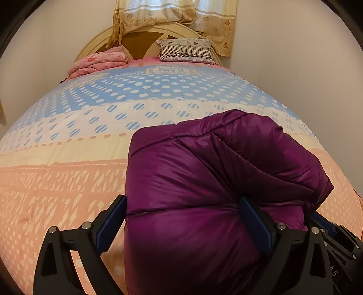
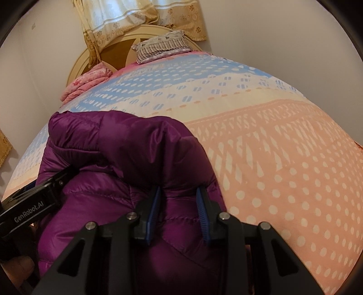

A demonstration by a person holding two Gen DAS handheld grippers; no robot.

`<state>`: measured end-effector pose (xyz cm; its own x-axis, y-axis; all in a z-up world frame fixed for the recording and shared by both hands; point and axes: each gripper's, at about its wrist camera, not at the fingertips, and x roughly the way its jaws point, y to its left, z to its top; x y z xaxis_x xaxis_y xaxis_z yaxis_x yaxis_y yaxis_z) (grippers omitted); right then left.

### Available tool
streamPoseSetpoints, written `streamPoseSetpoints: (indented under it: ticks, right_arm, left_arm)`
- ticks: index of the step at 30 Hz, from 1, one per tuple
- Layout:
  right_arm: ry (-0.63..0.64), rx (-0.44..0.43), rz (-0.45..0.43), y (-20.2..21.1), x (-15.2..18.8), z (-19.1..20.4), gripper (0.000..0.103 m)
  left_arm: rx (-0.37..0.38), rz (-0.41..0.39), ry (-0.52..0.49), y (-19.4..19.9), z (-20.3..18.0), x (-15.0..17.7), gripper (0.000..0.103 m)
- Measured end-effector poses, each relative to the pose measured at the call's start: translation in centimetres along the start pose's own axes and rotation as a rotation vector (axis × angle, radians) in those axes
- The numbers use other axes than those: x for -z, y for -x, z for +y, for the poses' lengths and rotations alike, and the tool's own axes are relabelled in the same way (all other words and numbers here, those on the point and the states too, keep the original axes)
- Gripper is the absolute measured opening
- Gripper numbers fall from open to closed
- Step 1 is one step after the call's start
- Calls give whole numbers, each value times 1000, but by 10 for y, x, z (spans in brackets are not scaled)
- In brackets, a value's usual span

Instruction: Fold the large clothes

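Observation:
A puffy purple down jacket (image 1: 215, 170) lies bunched and folded on the bed. In the left wrist view my left gripper (image 1: 182, 200) stands wide, a thick quilted bulge of the jacket filling the space between its blue pads (image 1: 109, 227); the pads rest beside the fabric without squeezing it. In the right wrist view my right gripper (image 2: 179, 204) is shut on a narrow fold of the jacket (image 2: 113, 140) near its right edge. Each gripper shows in the other's view: the right gripper (image 1: 329, 229) at lower right, the left gripper (image 2: 45, 195) at the left.
The bed quilt (image 1: 68, 181) is pink, cream and blue with dots and spreads all around the jacket. At the headboard (image 1: 140, 36) lie a striped pillow (image 1: 186, 50) and a folded pink blanket (image 1: 99, 61). Curtains (image 1: 172, 13) hang behind; walls stand on both sides.

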<state>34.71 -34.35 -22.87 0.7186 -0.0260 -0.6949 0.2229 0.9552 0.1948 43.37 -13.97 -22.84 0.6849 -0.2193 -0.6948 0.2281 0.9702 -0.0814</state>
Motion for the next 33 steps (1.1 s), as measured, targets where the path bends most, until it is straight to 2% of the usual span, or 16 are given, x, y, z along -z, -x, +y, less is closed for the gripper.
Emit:
streamPoseSetpoints:
  ticks: [20,21,23,26,27,31,33]
  right_arm:
    - [17,1,36,3,-8,-4,35]
    - [6,-13,22,12,-13,-3,41]
    - [1,-52,-27,30,-24,3,41]
    - [62,-96,-90,45,-48,21,41]
    - [73,-105,-91,42,-56,23,41]
    - [20,-149,-42,0,-69,4,41]
    - [17,-146,11,-25,-62,-4,39]
  left_arm:
    - [3,30,-16,-7,-2,2,100]
    - [5,31,-17,-7,-1,2,100]
    - [3,34,-22,-6,-2,2,100]
    - [10,43,-31,0,-2,-2,100]
    - [31,35,-20,6,0,-6,100]
    - [104,-101,109,34,23,-29,100]
    - [122,-87,156,30,31,-38,100]
